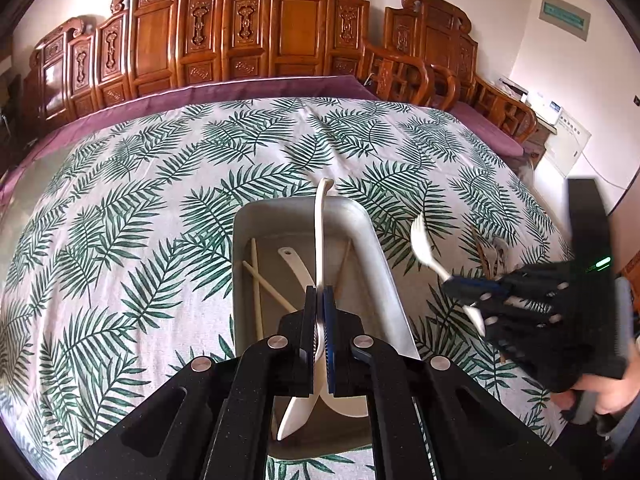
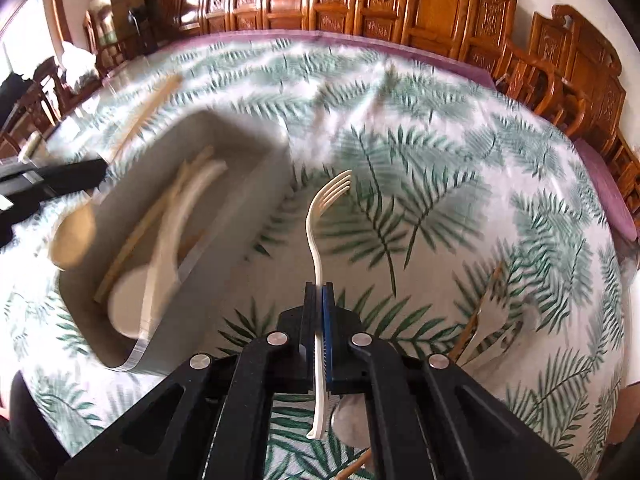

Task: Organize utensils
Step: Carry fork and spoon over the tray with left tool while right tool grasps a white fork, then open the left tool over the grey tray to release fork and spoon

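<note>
The left gripper (image 1: 319, 294) is clamped on the handle of a cream spoon (image 1: 320, 240), which stands nearly upright over the grey tray (image 1: 360, 224), its bowl hanging below the pads and its handle end rising past the tray's far rim. Inside the tray lie a pair of pale chopsticks (image 1: 256, 288) along the left side and another cream spoon (image 1: 298, 276) running diagonally along the bottom. The tray sits on a counter covered by a cloth with a green palm-leaf print (image 1: 140, 200). To the right of the tray, the right gripper (image 2: 319, 290) is closed tight on the handle of a cream fork (image 2: 320, 216), held above the cloth with its tines pointing up and away, well clear of the tray. In the right wrist view, which is blurred, more utensils (image 2: 486, 328) lie loose on the cloth at lower right, including a wooden stick and pale pieces that are hard to tell apart. A row of carved wooden chairs (image 1: 256, 36) stands along the far side of the counter.
</note>
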`<action>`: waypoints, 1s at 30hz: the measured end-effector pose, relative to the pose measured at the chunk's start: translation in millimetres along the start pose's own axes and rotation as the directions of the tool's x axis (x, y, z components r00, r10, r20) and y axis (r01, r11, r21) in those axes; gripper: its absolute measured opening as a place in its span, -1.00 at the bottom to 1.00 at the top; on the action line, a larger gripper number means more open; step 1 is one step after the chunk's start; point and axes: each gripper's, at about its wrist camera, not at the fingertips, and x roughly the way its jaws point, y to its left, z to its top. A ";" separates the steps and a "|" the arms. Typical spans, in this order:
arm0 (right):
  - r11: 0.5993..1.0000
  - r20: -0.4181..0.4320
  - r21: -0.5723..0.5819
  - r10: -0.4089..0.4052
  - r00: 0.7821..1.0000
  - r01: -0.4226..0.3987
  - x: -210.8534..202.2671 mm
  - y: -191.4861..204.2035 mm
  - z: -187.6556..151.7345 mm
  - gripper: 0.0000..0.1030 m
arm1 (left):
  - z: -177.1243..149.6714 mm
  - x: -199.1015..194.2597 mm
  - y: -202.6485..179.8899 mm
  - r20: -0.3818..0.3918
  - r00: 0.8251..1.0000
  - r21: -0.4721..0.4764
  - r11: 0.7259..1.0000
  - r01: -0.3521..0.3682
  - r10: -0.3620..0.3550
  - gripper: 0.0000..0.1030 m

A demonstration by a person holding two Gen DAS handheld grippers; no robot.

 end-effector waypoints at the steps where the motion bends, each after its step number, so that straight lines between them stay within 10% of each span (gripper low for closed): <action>1: 1.000 0.018 0.000 0.011 1.000 -0.011 -8.1 2.4 5.3 -0.92 | 0.0 -0.1 0.8 0.001 1.000 -0.002 1.000 0.000 0.000 -0.95; 30: 0.990 0.090 -0.011 0.142 0.986 -0.141 -22.0 61.7 44.7 -0.92 | -3.6 -5.5 28.4 0.009 1.000 -0.057 0.998 -0.028 0.029 -0.70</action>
